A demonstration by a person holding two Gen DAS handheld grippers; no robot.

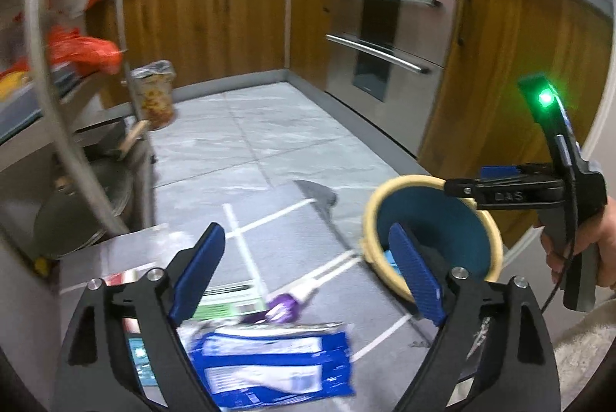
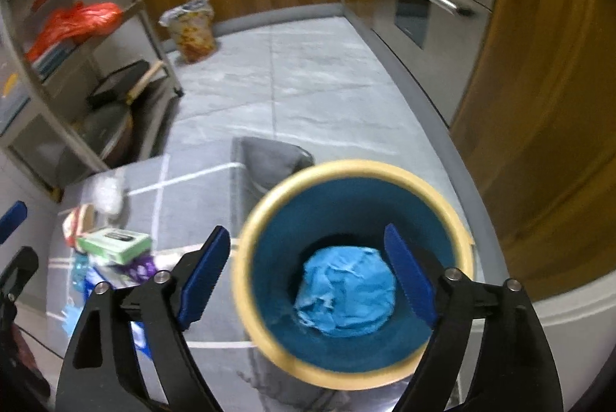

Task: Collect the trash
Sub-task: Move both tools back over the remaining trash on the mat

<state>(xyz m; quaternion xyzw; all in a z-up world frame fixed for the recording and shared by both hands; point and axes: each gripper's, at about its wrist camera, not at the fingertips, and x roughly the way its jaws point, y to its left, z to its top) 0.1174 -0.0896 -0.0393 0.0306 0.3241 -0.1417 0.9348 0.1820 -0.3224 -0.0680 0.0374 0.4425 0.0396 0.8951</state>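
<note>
A teal bin with a cream rim [image 2: 346, 167] stands under my right gripper [image 2: 306, 231], and a crumpled blue wad [image 2: 346, 288] lies at its bottom. The right gripper is open and holds nothing; one finger is outside the rim, the other over the inside. My left gripper [image 1: 306, 231] is open and empty above a blue and white packet [image 1: 277, 358] and a purple wrapper [image 1: 283, 308]. The bin [image 1: 435, 219] sits to its right, with the right gripper [image 1: 500, 181] over it. A green and white box [image 2: 115, 244] and clear plastic [image 2: 107, 196] lie left of the bin.
The trash lies on a grey surface with white lines [image 2: 200, 204]. A metal rack [image 1: 38, 46] with orange bags stands at the left. A lined patterned bin [image 1: 154, 96] stands on the tiled floor. An oven [image 1: 385, 38] and wooden cabinets line the back and right.
</note>
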